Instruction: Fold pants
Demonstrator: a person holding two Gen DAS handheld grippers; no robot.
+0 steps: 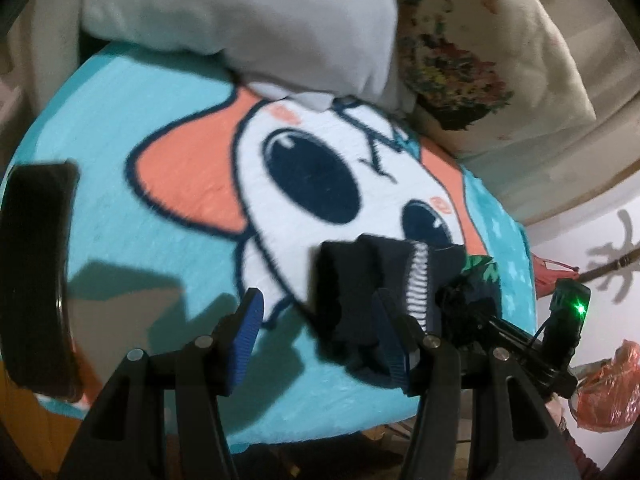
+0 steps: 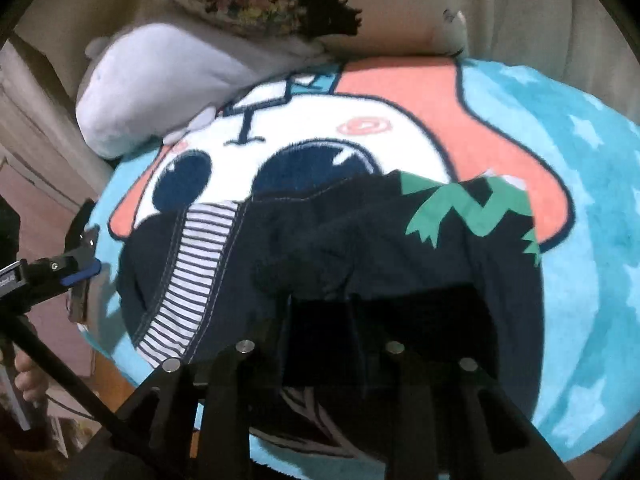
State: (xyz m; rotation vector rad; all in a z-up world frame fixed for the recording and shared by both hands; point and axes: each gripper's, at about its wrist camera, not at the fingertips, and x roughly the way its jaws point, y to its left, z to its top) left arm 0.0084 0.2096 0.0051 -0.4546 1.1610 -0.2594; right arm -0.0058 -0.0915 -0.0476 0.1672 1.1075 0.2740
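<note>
- Navy cotton pants (image 2: 360,248) w/ a striped white panel and a green print lie bunched on the cartoon blanket (image 2: 580,208), near its front edge, not flat yet.
- Left gripper (image 1: 316,320): I see its jaws spread apart, blue pads (image 1: 248,320) bare on one side; the other pad is against a fold of the pants (image 1: 360,280) but nothing is pinched between them.
- Right gripper (image 2: 320,360): fingers are dark against the dark cloth and their tips are hidden, so I cannot tell if it is clenched or released. It sits right over the near edge of the pants.
- Step in hand, I judge: early stage, taking hold of the garment to spread it before the 1st fold. No neat fold is visible.
- Next move needs, imo: left jaws to clench on the edge beside the striped panel, right to hold the opposite side, then pull apart to flatten. The soft plush may drag the cloth, so lift a bit.
- Surface: turquoise fleece blanket with a white and orange dog face, big dark eyes, laid over a rounded seat or bed.
- Room: grey plush toy (image 1: 240,12) and a flowered cushion (image 1: 460,60) at the back, a black phone (image 1: 36,280) at the blanket's left edge, an orange plastic bag (image 1: 608,384) at the right, lower down.
</note>
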